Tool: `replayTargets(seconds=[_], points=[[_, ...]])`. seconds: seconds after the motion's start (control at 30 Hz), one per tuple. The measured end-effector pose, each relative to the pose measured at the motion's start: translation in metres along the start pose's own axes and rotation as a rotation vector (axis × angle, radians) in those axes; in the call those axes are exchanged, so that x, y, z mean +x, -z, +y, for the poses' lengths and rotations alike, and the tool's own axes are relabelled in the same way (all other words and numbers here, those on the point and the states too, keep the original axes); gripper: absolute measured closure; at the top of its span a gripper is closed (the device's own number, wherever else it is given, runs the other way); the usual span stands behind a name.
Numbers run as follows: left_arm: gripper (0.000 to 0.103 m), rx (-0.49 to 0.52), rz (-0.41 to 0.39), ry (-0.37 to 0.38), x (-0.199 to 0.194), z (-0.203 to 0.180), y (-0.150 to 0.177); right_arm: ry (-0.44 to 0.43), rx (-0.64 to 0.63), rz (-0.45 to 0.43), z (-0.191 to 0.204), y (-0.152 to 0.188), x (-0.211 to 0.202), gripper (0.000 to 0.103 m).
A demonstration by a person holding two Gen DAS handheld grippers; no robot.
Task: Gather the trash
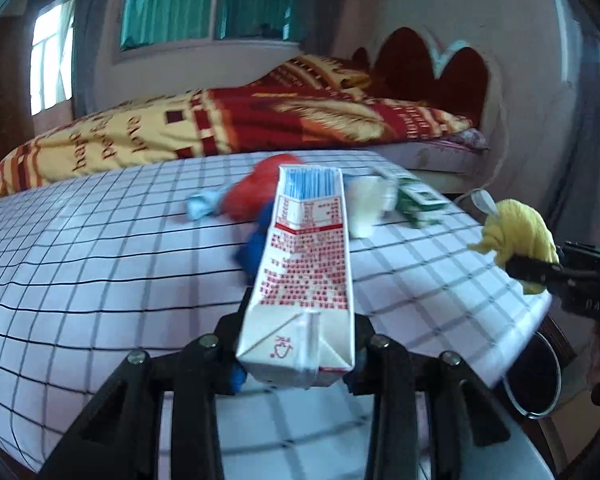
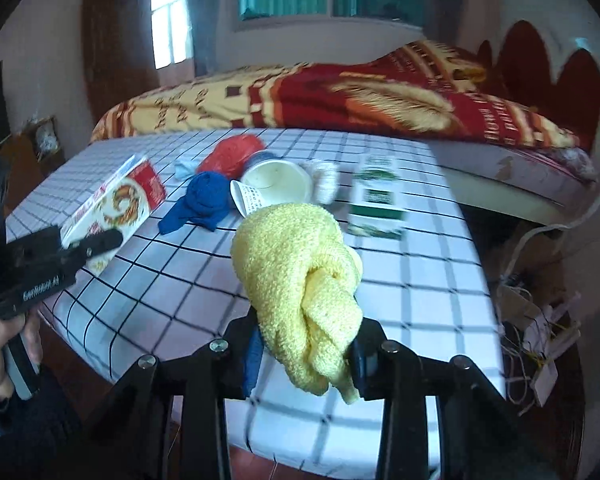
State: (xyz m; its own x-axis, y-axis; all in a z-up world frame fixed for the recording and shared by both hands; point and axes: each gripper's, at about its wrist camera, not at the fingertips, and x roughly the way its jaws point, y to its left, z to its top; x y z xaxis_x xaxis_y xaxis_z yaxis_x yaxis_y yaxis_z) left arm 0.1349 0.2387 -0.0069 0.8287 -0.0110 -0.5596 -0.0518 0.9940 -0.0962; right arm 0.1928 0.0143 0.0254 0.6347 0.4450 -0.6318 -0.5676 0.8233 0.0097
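- Your left gripper [image 1: 296, 364] has its jaws clamped on the milk carton [image 1: 306, 264], lifted over the checked worktop [image 1: 80, 260].
- Your right gripper [image 2: 306, 356] pinches the knotted yellow cloth [image 2: 300, 276].
- Keep both grips firm; carry them to the bin [image 1: 534, 376] below the worktop's edge, likely one at a time.

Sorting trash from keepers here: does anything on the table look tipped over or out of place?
Yes. The paper cup lies on its side, mouth toward the camera, beside the knotted blue cloth. The right tool holds a yellow cloth, which looks more like laundry than trash.
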Motion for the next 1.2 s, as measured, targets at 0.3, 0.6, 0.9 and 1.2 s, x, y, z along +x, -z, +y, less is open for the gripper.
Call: replayTargets(seconds=[0.3,0.6,0.9,1.2], points=[[0.066,0.087,-0.001,0.145,-0.004,-0.082,0.008,0.109,0.105,-0.010,-0.050,0.045,-0.054,0.065],[0.066,0.163,0.014,0.230,0.000,-0.140,0.008,0.198,0.194,-0.026,-0.095,0.075,-0.082,0.065],[0.066,0.220,0.026,0.314,-0.003,-0.192,0.016,0.278,0.270,-0.038,-0.136,0.101,-0.111,0.065],[0.066,0.279,0.071,0.405,0.002,-0.245,0.036,0.362,0.364,-0.010,-0.179,0.146,-0.135,0.065]])
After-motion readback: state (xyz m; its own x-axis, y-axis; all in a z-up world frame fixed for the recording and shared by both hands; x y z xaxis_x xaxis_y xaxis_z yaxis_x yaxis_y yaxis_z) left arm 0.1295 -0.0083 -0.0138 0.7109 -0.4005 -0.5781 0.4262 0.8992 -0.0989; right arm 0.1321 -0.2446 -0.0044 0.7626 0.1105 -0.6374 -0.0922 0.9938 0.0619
